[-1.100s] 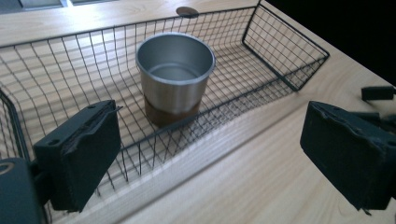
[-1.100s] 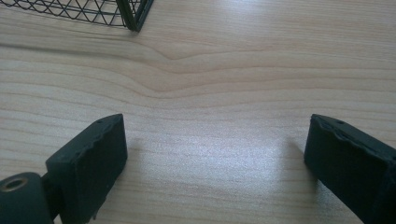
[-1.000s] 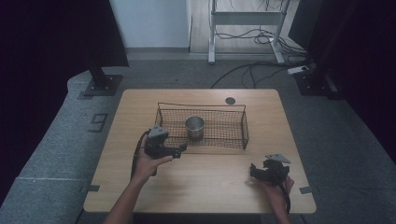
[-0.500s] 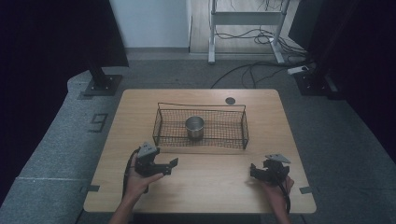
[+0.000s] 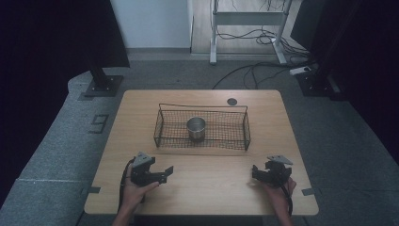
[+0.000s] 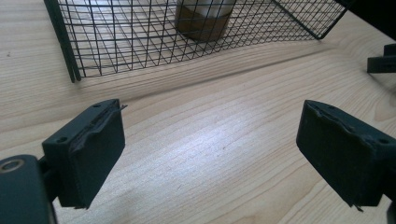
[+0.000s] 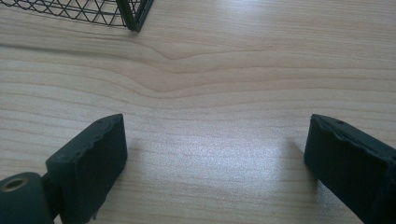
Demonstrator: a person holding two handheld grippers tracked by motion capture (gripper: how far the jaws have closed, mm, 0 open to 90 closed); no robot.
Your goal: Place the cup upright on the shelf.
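Observation:
A black wire basket (image 5: pixel 246 123) stands on the middle of the wooden table (image 5: pixel 282 117), and a metal cup (image 5: pixel 196 128) stands upright inside it. In the left gripper view the basket (image 6: pixel 88 51) and the cup (image 6: pixel 201 21) lie just ahead. My left gripper (image 5: pixel 165 173) rests low over the table's front left, open, with nothing between its jaws. My right gripper (image 5: pixel 255 172) sits at the front right, also open and empty. The basket's corner (image 7: pixel 135 16) shows in the right gripper view.
A small dark round disc (image 5: pixel 231 101) lies on the table behind the basket. Grey carpet (image 5: pixel 70 155) surrounds the table. Black stand bases (image 5: pixel 103 87) and cables (image 5: pixel 249 70) are on the floor beyond the far edge.
My left gripper has drawn back from the basket's front left corner toward the table's near edge. The right gripper has stayed in place.

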